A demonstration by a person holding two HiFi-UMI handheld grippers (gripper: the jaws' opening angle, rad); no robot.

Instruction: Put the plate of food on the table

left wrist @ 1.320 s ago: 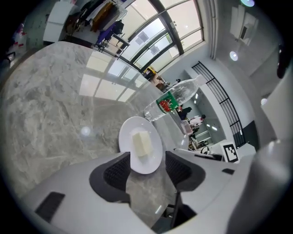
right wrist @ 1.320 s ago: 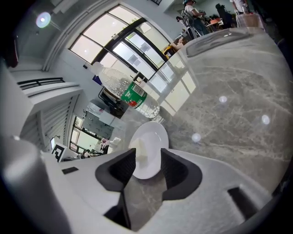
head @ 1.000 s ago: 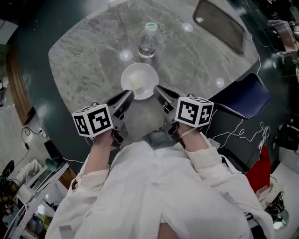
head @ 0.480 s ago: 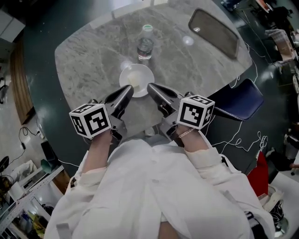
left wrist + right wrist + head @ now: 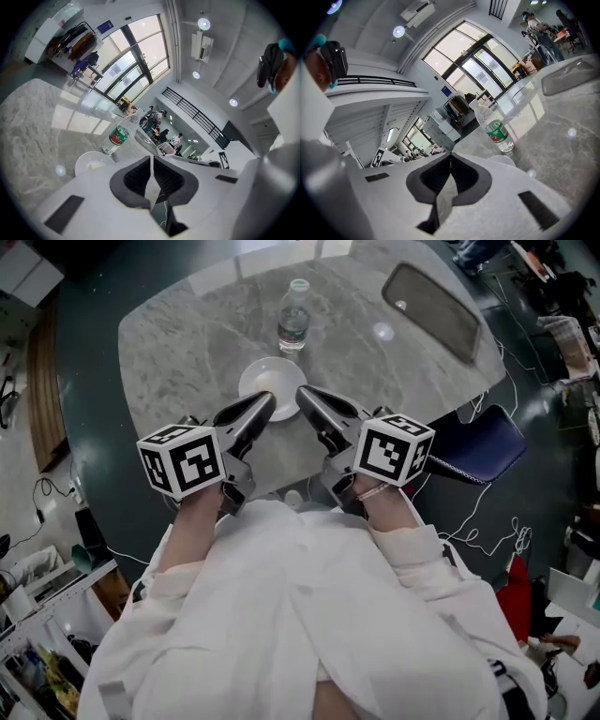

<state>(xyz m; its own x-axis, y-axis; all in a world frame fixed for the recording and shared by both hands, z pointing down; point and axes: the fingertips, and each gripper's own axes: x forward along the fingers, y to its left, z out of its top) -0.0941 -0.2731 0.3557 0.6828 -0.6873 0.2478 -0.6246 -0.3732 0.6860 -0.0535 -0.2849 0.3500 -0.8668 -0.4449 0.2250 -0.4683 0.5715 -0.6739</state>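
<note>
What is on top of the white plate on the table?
One pale piece of food lies on the plate. Its kind is unclear. The left gripper hides the plate's near rim.

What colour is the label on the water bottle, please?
Green label, clearest in the right gripper view.

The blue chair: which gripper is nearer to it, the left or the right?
Right. The right gripper is on the same side as the blue chair. The left gripper is farther, beyond the right one, by the white plate.
</note>
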